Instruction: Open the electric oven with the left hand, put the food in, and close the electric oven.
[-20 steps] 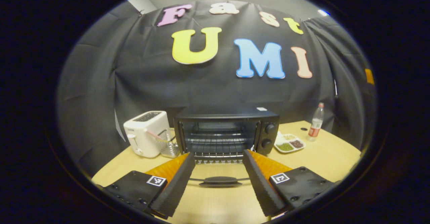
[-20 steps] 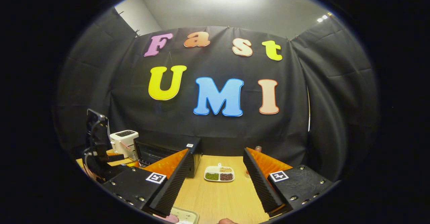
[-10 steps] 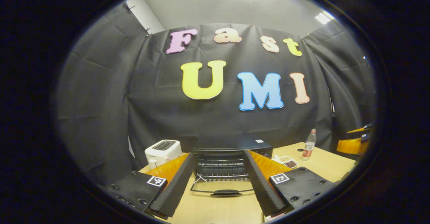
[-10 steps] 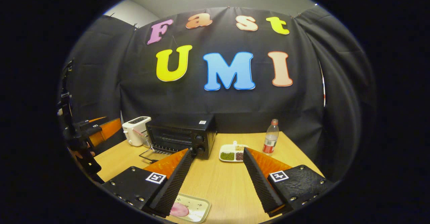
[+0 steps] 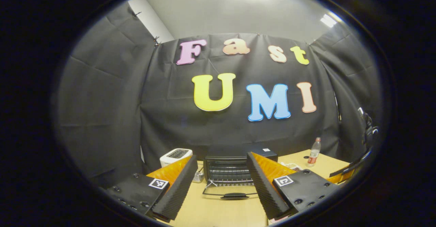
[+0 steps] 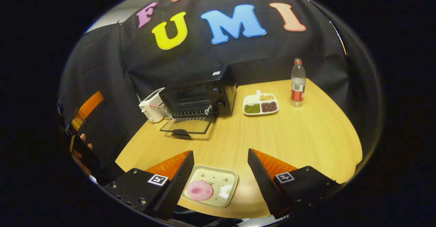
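Now that the left gripper [image 5: 221,189] has backed off, wide open and empty, the black electric oven [image 6: 199,96] near the table's back edge sits door-down, and the right gripper [image 6: 219,182], open too, has dipped over the pink food slice [image 6: 199,190] on its cream tray [image 6: 224,181] at the front edge. Pickup's next, I reckon.

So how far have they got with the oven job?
The oven is open already, with its door folded down onto the table. The food sits on its tray at the near edge, between the open fingers of the right gripper. It still has to be lifted, put in, and the door closed.
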The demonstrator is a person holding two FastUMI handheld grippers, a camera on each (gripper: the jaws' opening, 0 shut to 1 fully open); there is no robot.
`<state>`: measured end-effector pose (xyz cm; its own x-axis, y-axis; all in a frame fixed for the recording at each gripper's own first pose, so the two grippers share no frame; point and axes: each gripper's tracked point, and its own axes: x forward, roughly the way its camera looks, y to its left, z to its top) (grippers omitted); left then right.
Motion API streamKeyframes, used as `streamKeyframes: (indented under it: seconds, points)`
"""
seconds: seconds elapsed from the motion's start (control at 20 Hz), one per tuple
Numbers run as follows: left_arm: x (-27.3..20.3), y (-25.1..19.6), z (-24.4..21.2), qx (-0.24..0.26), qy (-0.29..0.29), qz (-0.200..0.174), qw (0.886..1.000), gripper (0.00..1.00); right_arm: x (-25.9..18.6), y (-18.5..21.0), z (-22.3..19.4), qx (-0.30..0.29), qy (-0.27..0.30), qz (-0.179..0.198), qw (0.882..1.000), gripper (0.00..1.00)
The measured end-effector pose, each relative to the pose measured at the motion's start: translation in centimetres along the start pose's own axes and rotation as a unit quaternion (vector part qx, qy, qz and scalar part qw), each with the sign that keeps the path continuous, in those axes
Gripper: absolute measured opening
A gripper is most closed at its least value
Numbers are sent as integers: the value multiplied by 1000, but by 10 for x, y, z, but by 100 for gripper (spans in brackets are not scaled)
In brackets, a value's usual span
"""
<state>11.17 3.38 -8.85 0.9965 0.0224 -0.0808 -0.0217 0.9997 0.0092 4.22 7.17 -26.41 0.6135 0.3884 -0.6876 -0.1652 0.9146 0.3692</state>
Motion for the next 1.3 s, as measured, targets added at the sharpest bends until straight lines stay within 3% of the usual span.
streamKeyframes:
  seconds: [0.2,0.4,0.9,1.0,1.1,1.15,1.2,1.3]
  points:
    - [-8,7,7,-4,-6,11,1000,100,12,-2,-30,37,68,24,997,98]
    - [-16,14,7,-10,-7,19,1000,100,19,-5,-61,86,140,48,985,98]
    - [-20,26,-3,-4,4,41,999,100,43,-19,-115,150,261,51,952,96]
    - [-21,29,-3,-4,6,45,999,100,48,-23,-122,160,275,48,947,83]
    - [-19,31,-5,-3,7,48,999,100,51,-23,-126,171,288,49,941,83]
    - [-20,32,-5,-2,8,50,999,100,51,-25,-128,173,293,46,939,77]
    - [-19,34,-4,-1,8,52,999,100,53,-26,-130,173,297,43,938,62]
    - [-18,36,-5,-2,9,54,998,100,50,-24,-131,173,310,51,933,52]
